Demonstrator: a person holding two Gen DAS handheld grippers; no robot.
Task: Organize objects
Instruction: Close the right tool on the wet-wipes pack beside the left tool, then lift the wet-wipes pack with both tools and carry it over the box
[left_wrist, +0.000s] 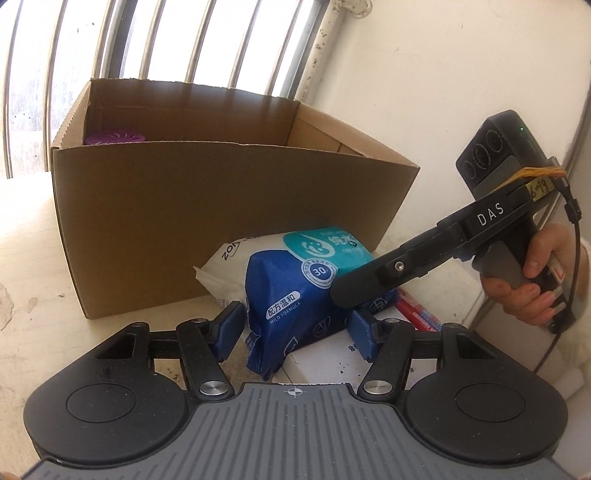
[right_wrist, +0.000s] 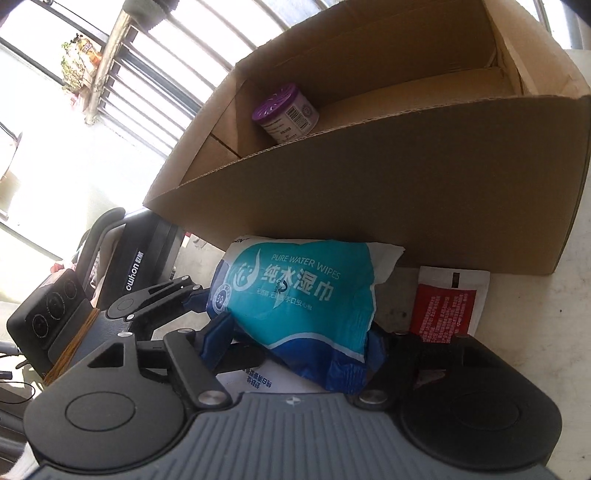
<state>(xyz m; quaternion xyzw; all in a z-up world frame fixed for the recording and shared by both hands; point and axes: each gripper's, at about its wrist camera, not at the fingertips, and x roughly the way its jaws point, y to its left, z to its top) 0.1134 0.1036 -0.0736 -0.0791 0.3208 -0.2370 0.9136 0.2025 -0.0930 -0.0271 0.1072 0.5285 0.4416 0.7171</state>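
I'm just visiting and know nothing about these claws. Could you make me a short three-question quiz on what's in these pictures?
1. True or false: the cardboard box is empty.
2. What lies between the fingers of both claws? A) a mug B) the blue wipes pack C) a spoon
3. Fill in: the purple-lidded tub sits ____ the box.

Key: 1 false, the tub is in it. 2 B; the left claw and right claw both straddle it. 3 inside.

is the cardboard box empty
No, a purple-lidded jar stands inside the cardboard box near its back corner.
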